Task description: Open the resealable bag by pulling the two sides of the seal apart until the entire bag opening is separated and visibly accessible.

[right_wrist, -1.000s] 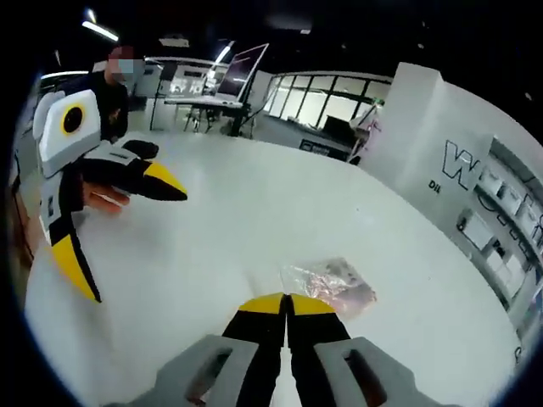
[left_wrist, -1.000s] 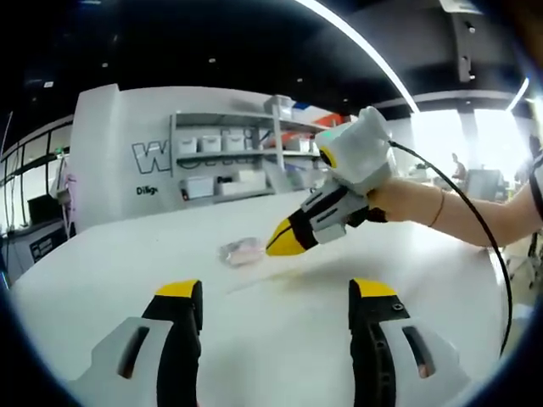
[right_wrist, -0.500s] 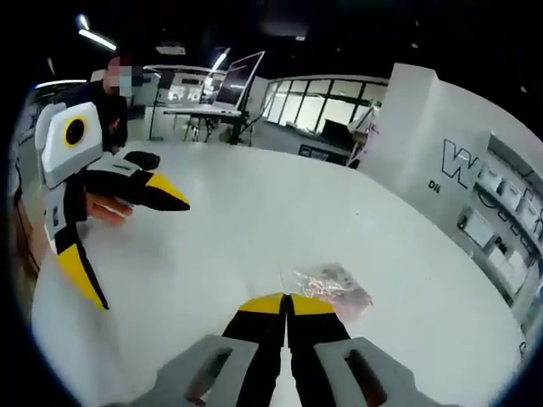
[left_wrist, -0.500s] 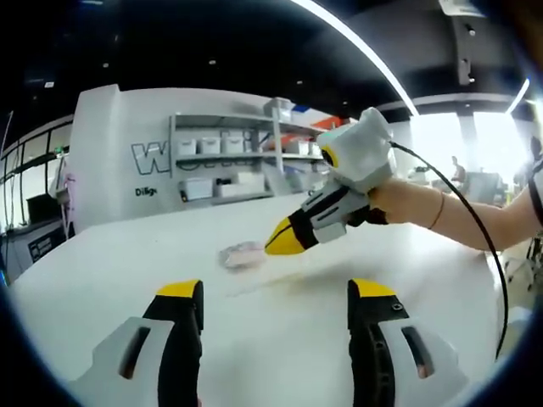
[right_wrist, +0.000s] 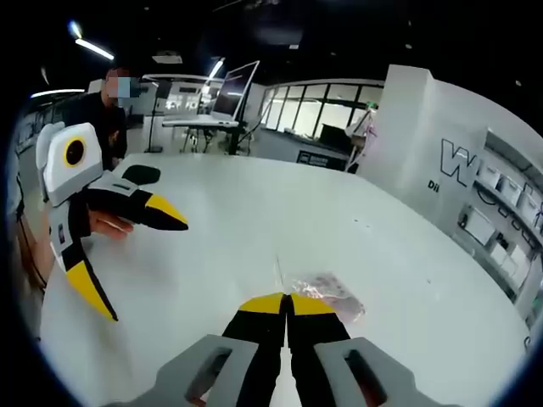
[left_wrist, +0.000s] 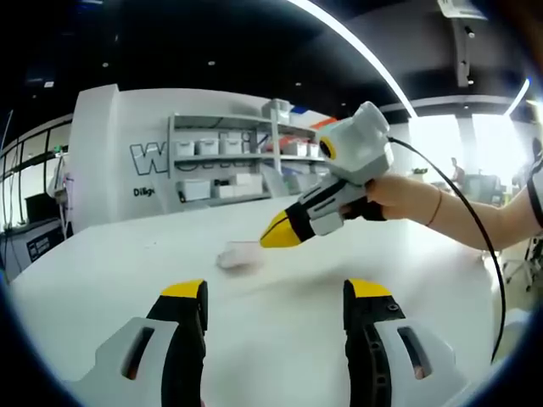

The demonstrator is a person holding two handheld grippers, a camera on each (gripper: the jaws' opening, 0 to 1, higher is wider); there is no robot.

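Your clenched right tongs (right_wrist: 287, 298) are partly hiding the small clear plastic resealable bag (right_wrist: 333, 291) lying blurred mid white table (right_wrist: 254, 220); your left tongs (left_wrist: 273, 292) are hovering released.

Bright window glare, dark ceiling, motion-blurred bag (left_wrist: 238, 253).

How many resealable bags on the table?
1. The resealable bag lies flat on the white table, just beyond the shut right gripper; in the left gripper view it sits below that gripper's tip. No others visible.
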